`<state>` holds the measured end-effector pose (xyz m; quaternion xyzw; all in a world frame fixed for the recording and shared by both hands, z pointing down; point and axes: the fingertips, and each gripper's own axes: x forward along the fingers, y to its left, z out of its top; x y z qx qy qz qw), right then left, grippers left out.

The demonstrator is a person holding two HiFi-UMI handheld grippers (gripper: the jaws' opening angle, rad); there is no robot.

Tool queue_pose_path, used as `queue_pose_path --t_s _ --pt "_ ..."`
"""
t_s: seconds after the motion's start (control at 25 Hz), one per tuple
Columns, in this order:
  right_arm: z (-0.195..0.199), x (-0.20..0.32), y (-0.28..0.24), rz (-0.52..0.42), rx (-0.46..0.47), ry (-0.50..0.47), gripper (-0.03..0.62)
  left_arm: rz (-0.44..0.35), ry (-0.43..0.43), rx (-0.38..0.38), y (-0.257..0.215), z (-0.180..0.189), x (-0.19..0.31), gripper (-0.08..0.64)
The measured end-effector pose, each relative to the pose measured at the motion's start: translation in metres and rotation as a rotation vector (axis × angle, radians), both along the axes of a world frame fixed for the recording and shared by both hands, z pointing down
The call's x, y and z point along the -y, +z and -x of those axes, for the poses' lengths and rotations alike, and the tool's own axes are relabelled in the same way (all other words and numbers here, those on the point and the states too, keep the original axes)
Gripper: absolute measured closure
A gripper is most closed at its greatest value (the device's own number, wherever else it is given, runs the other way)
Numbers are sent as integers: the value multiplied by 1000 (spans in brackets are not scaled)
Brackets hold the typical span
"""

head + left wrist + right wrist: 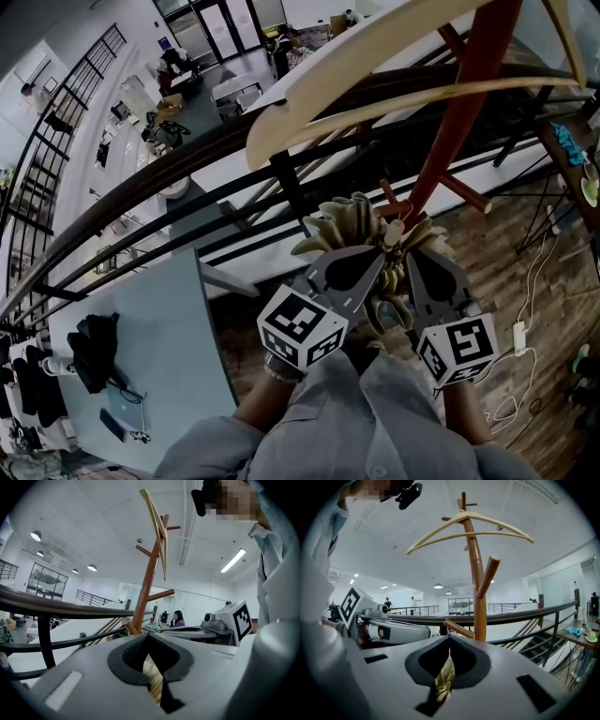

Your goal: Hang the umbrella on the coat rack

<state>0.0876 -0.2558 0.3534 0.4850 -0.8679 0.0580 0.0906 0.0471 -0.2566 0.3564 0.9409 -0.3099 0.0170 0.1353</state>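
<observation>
A folded beige umbrella point(354, 225) is bunched between both grippers, right against the reddish-brown coat rack pole point(464, 112). My left gripper point(367, 261) is shut on the umbrella fabric point(153, 673). My right gripper point(414, 262) is shut on the same fabric point(444, 679), just to the right. In the left gripper view the pole point(147, 588) rises just beyond the left gripper point(147, 637), with a short peg point(127, 626) close to the jaw tips. In the right gripper view a low peg point(459, 629) sits just behind the right gripper point(450, 637). A wooden hanger point(468, 527) hangs at the rack's top.
A dark curved railing point(187, 187) runs behind the rack, with a drop to a lower floor beyond. A grey-blue table point(169, 347) with black items stands at left. White cables point(525, 328) lie on the wooden floor at right. A side table point(581, 637) stands far right.
</observation>
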Motion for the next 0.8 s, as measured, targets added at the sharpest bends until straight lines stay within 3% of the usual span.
queue_pose_path --t_s 0.2,0.8 --pt "4 -1 1 -10 -53 -16 590 1 2 5 0 0 -1 555" --pt "-7 6 2 11 -44 20 591 12 -8 11 2 3 0 555"
